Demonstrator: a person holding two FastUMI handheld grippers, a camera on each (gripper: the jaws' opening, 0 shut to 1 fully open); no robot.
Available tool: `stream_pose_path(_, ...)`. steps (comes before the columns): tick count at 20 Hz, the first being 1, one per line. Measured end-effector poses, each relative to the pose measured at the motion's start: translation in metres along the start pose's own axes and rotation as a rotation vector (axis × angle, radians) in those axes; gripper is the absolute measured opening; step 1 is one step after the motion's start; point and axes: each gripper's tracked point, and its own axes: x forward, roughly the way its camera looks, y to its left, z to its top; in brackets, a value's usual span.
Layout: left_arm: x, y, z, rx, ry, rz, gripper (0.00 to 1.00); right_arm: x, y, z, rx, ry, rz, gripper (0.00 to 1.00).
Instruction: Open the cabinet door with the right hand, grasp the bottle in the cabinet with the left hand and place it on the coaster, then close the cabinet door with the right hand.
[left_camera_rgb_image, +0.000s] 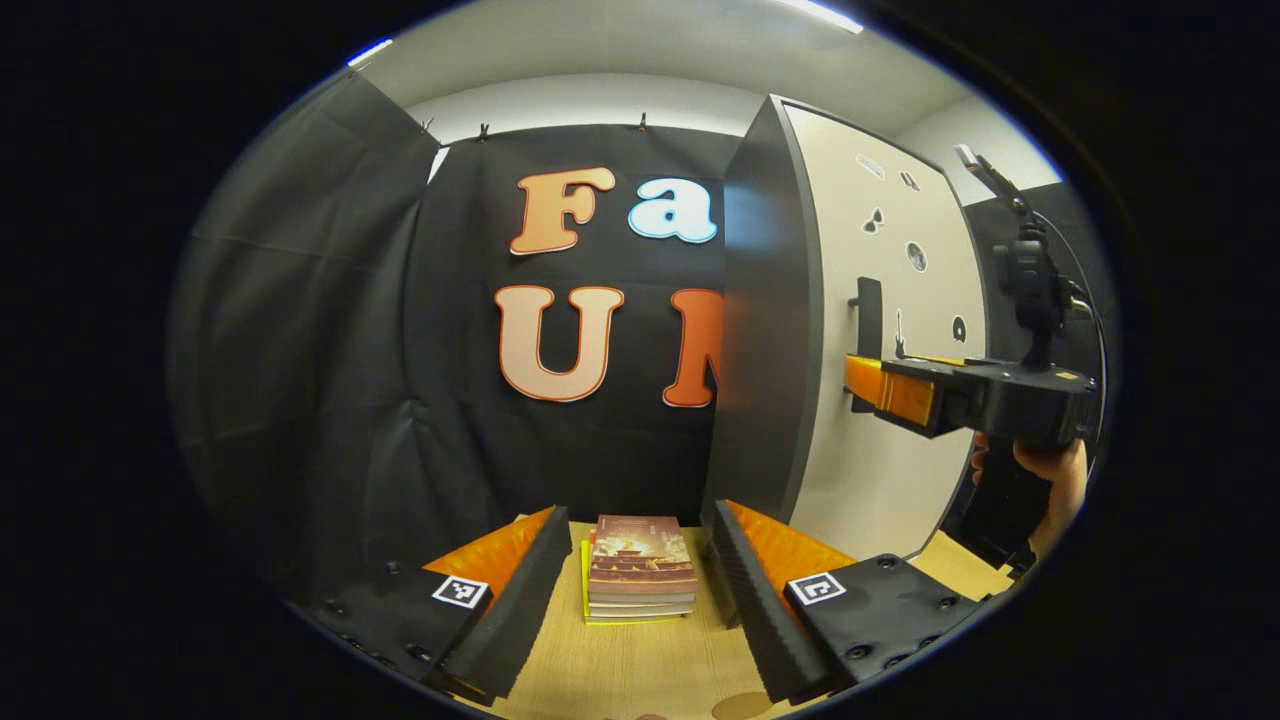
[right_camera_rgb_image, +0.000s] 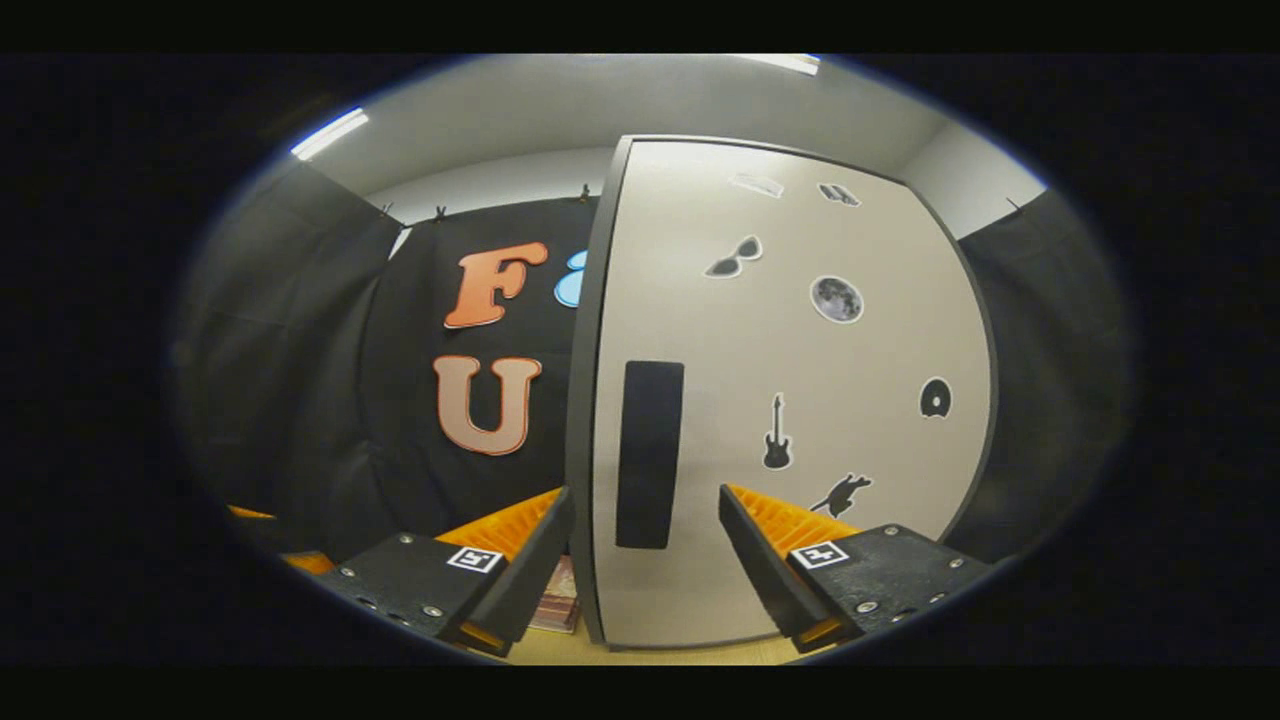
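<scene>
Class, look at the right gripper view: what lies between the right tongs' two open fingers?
The cabinet door's dark vertical handle stands in the gap of the right tongs, ahead of the fingertips and not yet clamped, in the right gripper view.

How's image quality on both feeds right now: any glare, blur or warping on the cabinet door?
Left gripper view: sharp and evenly lit, ceiling strip lights at the rim, no glare on the cabinet door; fisheye bows its edges. Right gripper view: softer, slightly blurred, door curved by distortion, handle clear between the open right gripper.

closed cabinet door (right_camera_rgb_image: 800, 400) barring cabinet interior
</scene>
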Motion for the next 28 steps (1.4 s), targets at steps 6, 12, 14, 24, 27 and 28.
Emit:
stream_pose_path(6,0.009,0.015,-0.007,-0.004,0.014,0.012,0.94,0.025,-0.004,-0.006,0.035,0.019,-0.040,0.68)
stream_pose_path(12,0.019,0.026,-0.010,-0.002,0.008,-0.007,0.94,0.027,0.000,-0.005,0.092,0.010,-0.075,0.34)
stream_pose_path(14,0.022,0.032,-0.012,-0.001,0.009,-0.019,0.94,0.025,0.000,-0.005,0.102,0.012,-0.088,0.27)
stream_pose_path(24,0.043,0.021,-0.009,0.034,-0.004,-0.132,0.92,-0.018,-0.005,0.004,0.076,-0.005,-0.159,0.15)
stream_pose_path(27,0.025,-0.007,-0.010,0.031,-0.003,-0.169,0.94,-0.058,-0.021,0.005,0.062,-0.012,-0.157,0.15)
stream_pose_path(28,0.021,-0.017,-0.009,0.027,-0.001,-0.176,0.94,-0.070,-0.025,0.005,0.062,-0.011,-0.150,0.15)
